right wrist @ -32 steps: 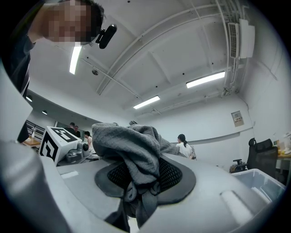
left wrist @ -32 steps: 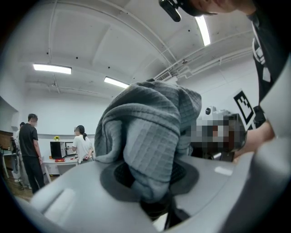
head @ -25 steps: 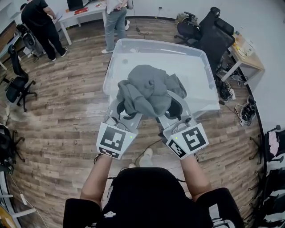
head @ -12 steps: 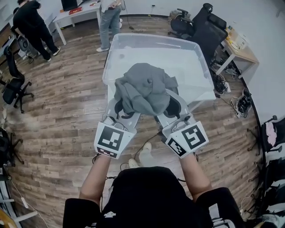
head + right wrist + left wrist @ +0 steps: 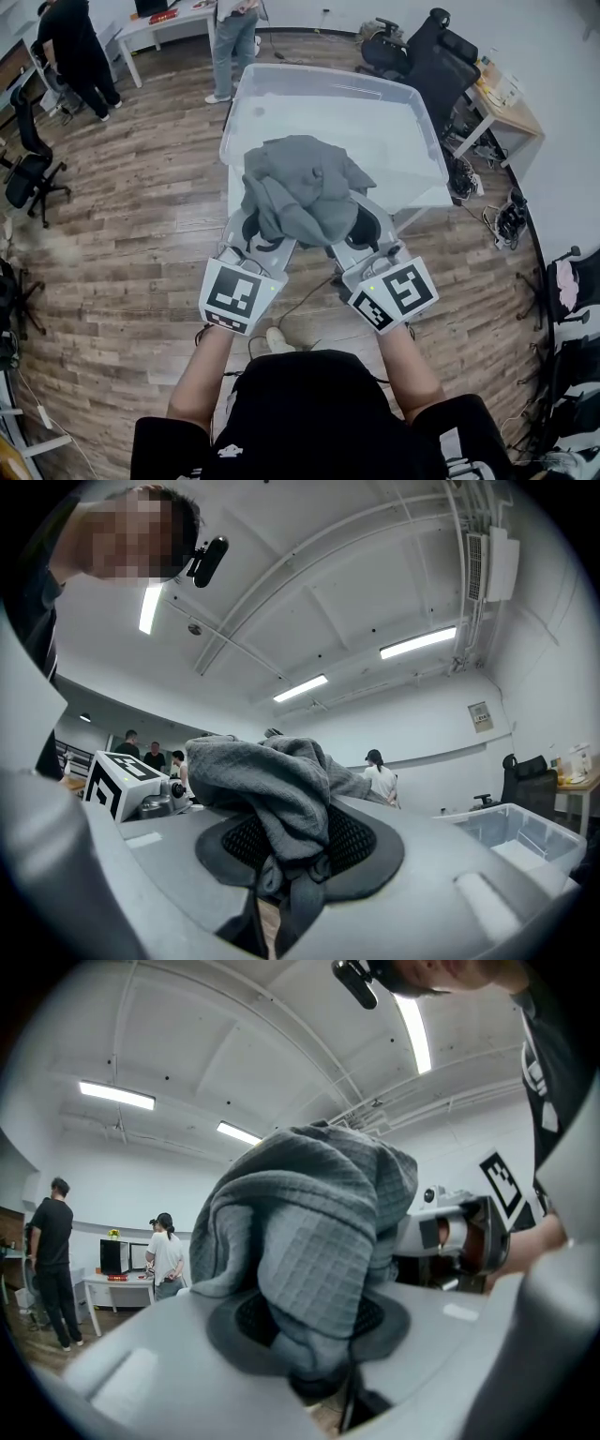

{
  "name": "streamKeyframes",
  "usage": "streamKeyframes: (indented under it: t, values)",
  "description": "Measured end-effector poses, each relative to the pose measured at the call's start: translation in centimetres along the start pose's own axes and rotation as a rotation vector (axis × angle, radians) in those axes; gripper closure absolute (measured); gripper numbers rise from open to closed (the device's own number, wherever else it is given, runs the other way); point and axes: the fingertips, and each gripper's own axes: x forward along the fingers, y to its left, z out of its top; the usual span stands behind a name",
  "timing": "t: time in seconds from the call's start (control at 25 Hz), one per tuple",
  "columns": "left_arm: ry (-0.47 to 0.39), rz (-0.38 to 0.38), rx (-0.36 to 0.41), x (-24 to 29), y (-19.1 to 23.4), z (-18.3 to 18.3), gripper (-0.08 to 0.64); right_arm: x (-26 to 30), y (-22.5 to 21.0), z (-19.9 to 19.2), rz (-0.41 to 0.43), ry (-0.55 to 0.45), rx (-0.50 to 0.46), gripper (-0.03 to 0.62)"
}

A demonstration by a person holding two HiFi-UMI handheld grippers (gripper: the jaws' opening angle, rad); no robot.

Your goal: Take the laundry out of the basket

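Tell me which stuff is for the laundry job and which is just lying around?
For the job: grey waffle-knit garment, clear plastic tub, left gripper and right gripper, both shut on the garment.
Just lying about: black office chairs, wooden desk, floor cables.

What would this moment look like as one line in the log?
left gripper: jaws shut on grey garment | right gripper: jaws shut on grey garment | grey garment: held up over clear bin near edge

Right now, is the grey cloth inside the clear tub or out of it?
Out. The left tongs and right tongs pinch the bunched grey cloth, holding it above the near edge of the clear tub.
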Motion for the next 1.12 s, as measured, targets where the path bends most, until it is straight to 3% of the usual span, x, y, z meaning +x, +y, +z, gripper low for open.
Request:
streamKeyframes:
  t: [1.12]
  values:
    - [0.038,0.115,-0.032,-3.1,-11.4,0.3,0.445,-11.3,0.8,-0.1,0.118,-0.013,0.06,0.463]
